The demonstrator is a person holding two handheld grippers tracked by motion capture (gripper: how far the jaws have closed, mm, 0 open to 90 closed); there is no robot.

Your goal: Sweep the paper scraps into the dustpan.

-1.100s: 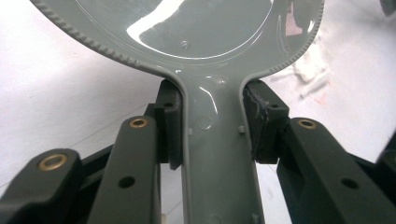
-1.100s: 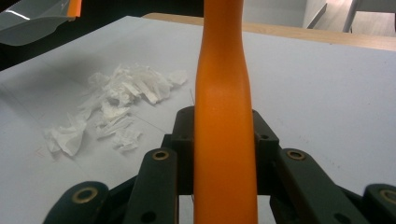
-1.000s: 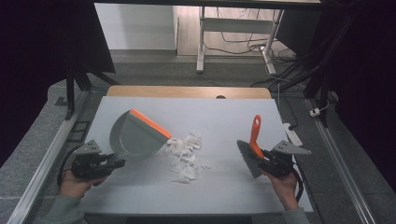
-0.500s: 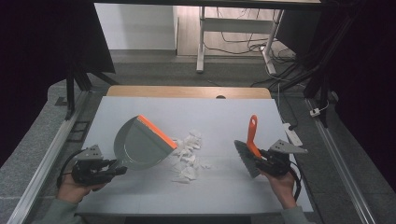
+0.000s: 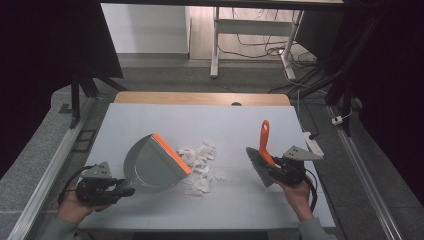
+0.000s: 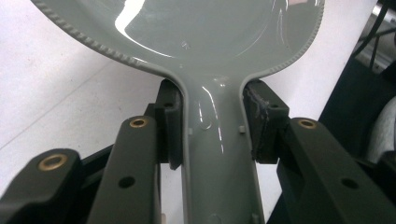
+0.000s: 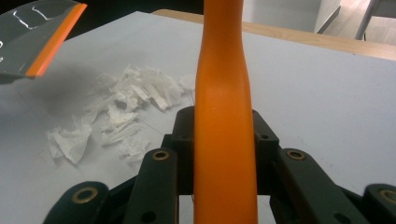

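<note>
Worktop: a pale grey worktop (image 5: 225, 125) with a wooden strip along its far edge; metal rails run down both sides.
Room: beyond the worktop, a grey floor, the white legs of a stand and loose cables; dark panels close in left and right.
Paper scraps: a heap of torn white paper scraps (image 5: 200, 162) lies near the middle of the worktop, between the two tools.
Dustpan: a grey dustpan (image 5: 150, 165) with an orange lip sits left of the heap, its lip turned toward the scraps and just beside them; in the right gripper view the pan looks raised above its shadow on the surface.
Left gripper: the left gripper (image 5: 120, 187), held at the near left corner, pinches the dustpan's handle; in the left gripper view its pads (image 6: 170, 126) press on both sides of the grey handle.
Brush: a brush (image 5: 260, 160) with an orange handle and grey bristles stands right of the heap, well apart from it, handle pointing away from the person.
Right gripper: the right gripper (image 5: 272, 170), at the near right, is clamped on the orange handle, with both jaws against its sides in the right gripper view.
</note>
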